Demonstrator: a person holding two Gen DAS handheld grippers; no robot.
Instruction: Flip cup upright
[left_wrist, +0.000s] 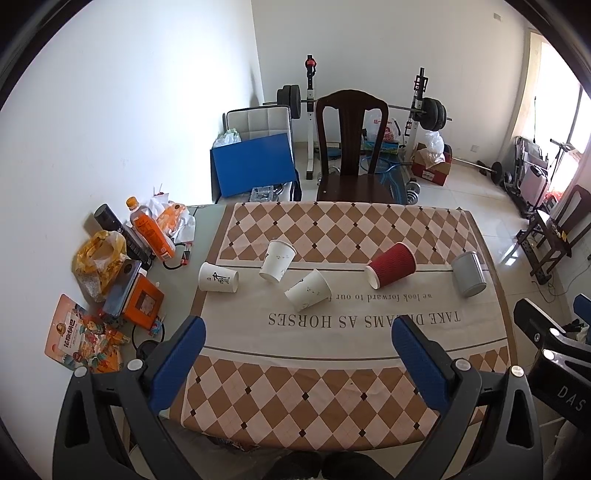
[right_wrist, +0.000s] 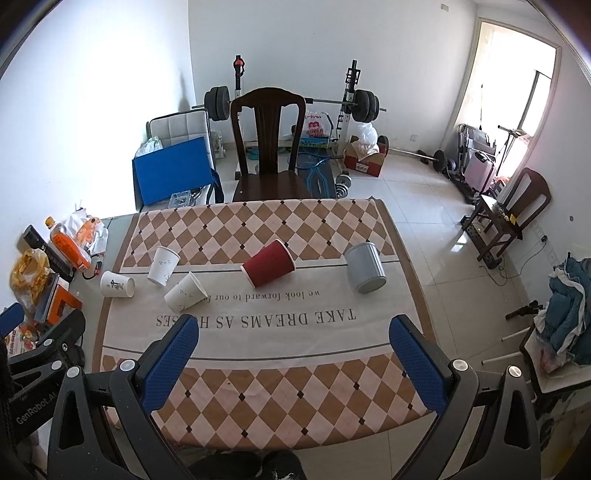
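Several cups lie on their sides in a row across the checked tablecloth (left_wrist: 332, 369): a white cup with a dark character (left_wrist: 218, 277) at the left, two more white cups (left_wrist: 277, 260) (left_wrist: 308, 292), a red ribbed cup (left_wrist: 392, 270) (right_wrist: 269, 263) and a grey cup (left_wrist: 468, 274) (right_wrist: 365, 268) at the right. My left gripper (left_wrist: 299, 332) is open and empty above the near edge of the table. My right gripper (right_wrist: 293, 330) is also open and empty, well short of the cups.
Clutter sits on the table's left edge: an orange bottle (left_wrist: 149, 229), a yellow bag (left_wrist: 96, 258), snack packets (left_wrist: 83, 334) and an orange box (left_wrist: 142, 302). A dark wooden chair (left_wrist: 351, 147) stands behind the table, with a weight rack (left_wrist: 421, 107) beyond it.
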